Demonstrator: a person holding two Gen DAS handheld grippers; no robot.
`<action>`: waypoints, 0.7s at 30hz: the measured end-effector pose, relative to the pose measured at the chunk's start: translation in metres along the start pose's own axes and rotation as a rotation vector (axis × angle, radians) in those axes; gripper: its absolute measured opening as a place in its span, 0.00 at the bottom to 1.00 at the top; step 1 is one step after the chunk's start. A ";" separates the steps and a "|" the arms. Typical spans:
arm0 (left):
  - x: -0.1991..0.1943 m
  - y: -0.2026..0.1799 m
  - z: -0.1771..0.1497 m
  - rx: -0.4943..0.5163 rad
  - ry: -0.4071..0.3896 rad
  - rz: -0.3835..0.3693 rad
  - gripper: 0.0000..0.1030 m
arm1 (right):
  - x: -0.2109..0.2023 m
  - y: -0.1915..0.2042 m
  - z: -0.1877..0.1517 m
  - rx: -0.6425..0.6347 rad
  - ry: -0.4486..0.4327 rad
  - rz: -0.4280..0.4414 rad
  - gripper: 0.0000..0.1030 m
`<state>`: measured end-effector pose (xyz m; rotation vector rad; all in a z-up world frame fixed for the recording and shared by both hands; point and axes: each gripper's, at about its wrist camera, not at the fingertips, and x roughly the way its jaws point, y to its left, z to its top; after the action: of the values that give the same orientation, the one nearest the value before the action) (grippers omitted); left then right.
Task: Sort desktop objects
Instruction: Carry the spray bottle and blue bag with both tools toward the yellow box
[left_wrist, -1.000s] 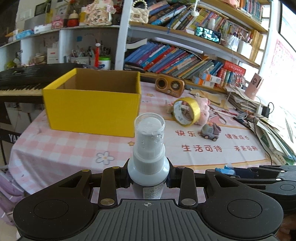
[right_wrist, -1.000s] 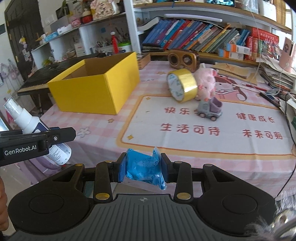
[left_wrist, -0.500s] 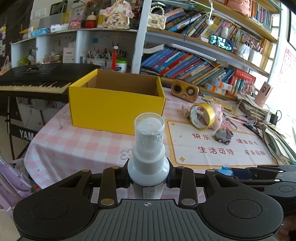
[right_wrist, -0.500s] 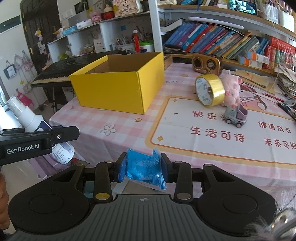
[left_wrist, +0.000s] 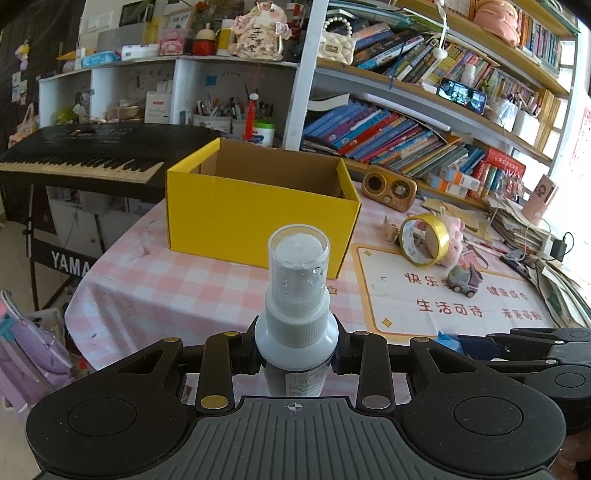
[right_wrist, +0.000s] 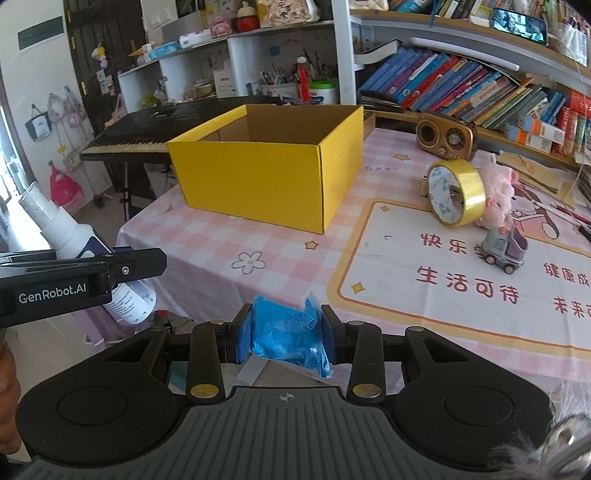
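My left gripper (left_wrist: 297, 356) is shut on a white spray bottle (left_wrist: 297, 306) with a clear cap, held upright off the near edge of the table. The same bottle (right_wrist: 74, 236) shows at the left of the right wrist view. My right gripper (right_wrist: 287, 334) is shut on a crumpled blue packet (right_wrist: 288, 334); its blue corner (left_wrist: 448, 338) peeks out in the left wrist view. An open yellow cardboard box (left_wrist: 258, 206) (right_wrist: 273, 170) stands on the pink checked tablecloth (left_wrist: 177, 288) ahead. A roll of gold tape (right_wrist: 456, 192), a pink plush pig (right_wrist: 498, 194) and a grey toy truck (right_wrist: 504, 249) lie to its right.
A wooden radio (left_wrist: 389, 188) sits behind the tape. Bookshelves (left_wrist: 406, 140) line the back. A black keyboard (left_wrist: 85, 155) on its stand is left of the table. Piled papers and cables (left_wrist: 535, 240) crowd the right edge.
Both grippers have drawn back from the table and swung, so the box and table look smaller and farther. The bottle and the blue packet stay gripped as before.
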<state>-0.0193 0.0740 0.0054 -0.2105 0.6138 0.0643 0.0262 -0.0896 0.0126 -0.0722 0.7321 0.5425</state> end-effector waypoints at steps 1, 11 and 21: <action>0.000 0.000 0.000 -0.001 0.000 0.002 0.32 | 0.001 0.001 0.000 -0.003 0.001 0.003 0.33; 0.002 0.004 0.001 -0.020 0.006 0.022 0.32 | 0.008 0.004 0.004 -0.028 0.010 0.028 0.33; 0.013 0.009 0.012 -0.028 0.007 0.038 0.33 | 0.022 -0.001 0.016 -0.026 0.004 0.049 0.33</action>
<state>-0.0037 0.0855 0.0057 -0.2264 0.6243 0.1093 0.0502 -0.0764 0.0098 -0.0798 0.7323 0.5992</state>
